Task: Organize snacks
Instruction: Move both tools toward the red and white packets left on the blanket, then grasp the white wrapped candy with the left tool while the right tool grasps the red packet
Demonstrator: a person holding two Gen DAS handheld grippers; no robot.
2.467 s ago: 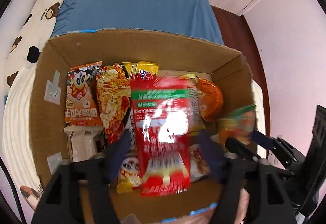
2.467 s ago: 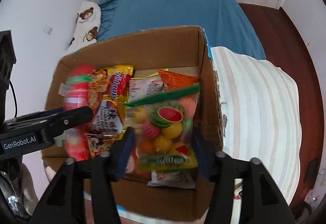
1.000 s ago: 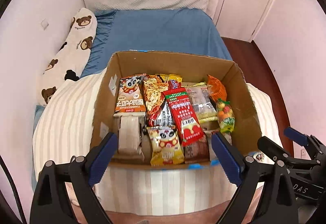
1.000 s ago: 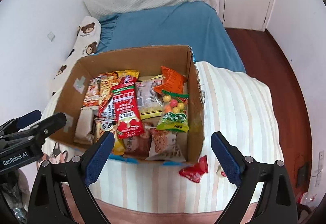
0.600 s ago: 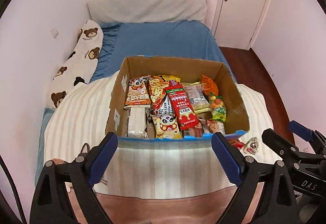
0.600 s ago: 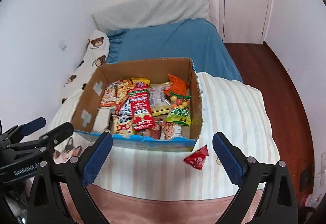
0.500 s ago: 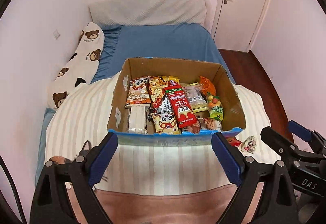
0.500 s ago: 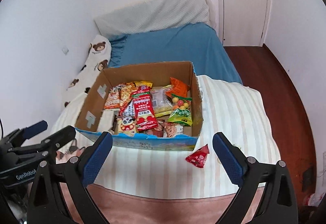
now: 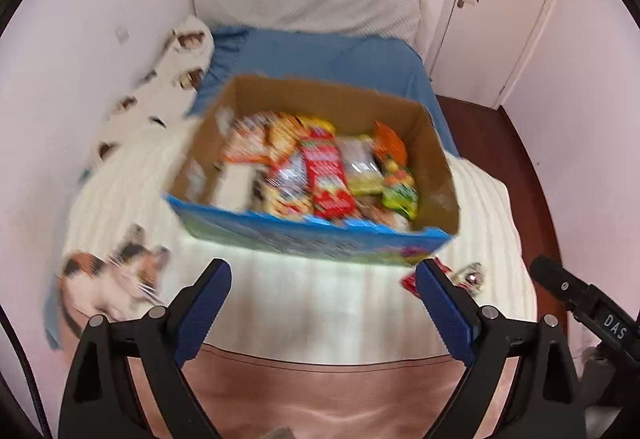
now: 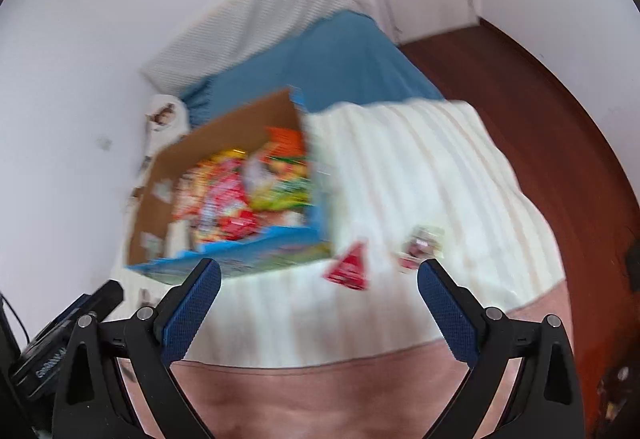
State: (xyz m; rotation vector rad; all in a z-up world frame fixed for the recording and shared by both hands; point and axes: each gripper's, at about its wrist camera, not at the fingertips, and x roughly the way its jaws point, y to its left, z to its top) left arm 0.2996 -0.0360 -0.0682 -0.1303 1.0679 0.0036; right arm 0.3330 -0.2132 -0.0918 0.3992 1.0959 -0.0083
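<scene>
Snacks in bright, blurred wrappers fill the cardboard box on the striped blanket; a red packet lies just beside it. Left gripper and right gripper gape wide, empty.

The right gripper hung with fingers spread wide and empty above the striped blanket; a cardboard box of blurred snack packets sat ahead-left; a red packet and a smaller wrapper lay beside it.
</scene>
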